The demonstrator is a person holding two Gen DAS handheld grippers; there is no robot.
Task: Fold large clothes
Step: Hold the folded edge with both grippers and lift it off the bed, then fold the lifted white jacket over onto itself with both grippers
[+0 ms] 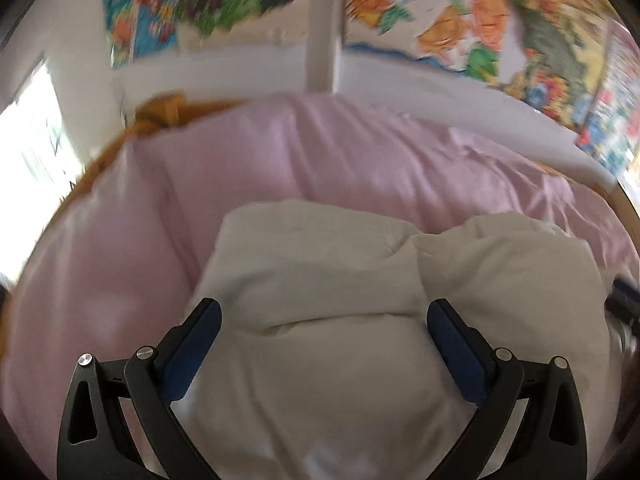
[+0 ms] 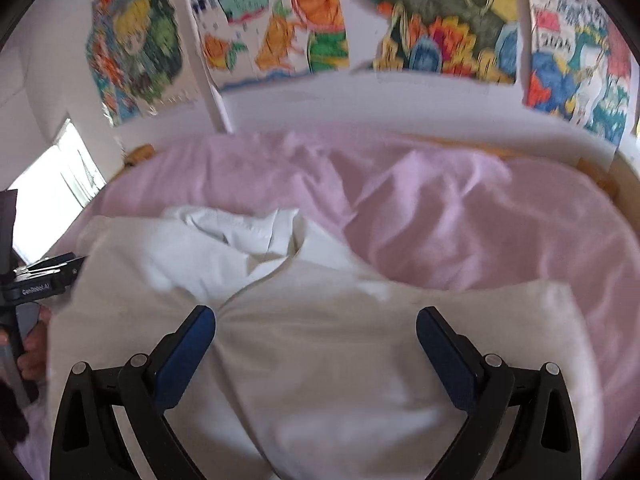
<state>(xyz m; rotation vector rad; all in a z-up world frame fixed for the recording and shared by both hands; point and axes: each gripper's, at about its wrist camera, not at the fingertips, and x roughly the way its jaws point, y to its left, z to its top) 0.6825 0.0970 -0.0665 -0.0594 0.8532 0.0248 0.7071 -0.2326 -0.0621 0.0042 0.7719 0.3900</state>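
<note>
Wide pale-pink bedsheet (image 1: 360, 160) is covering the bed and filling most of both wrist views, wrinkled toward the far side in the right view (image 2: 460, 208). Colourful paper drawings taped on the white wall (image 2: 320, 24) are running along the back; a bright window (image 1: 28, 152) is showing at far left. Large cream-white cloth garment (image 1: 320, 272) is lying bunched on the pink sheet, directly ahead of and beneath both tools; in the right view (image 2: 320, 344) it is spreading left to right, with a crumpled mound at its far left part. Its long axis appears to be running crosswise to both pairs of fingers, though motion blur is hiding hems and corners. Left gripper (image 1: 324, 312) is hovering low over the cloth, jaws standing wide apart, nothing between the blue pads (image 1: 192, 352). Right gripper (image 2: 316, 320) is doing likewise, jaws spread wide, gripping nothing; whether the tips are touching fabric cannot be told. The left tool's black body is also showing at the left edge of the right view. Judgement: both are about equally near, each over its own half, so the coming grasp is depending on finding an edge along that crosswise span.
</note>
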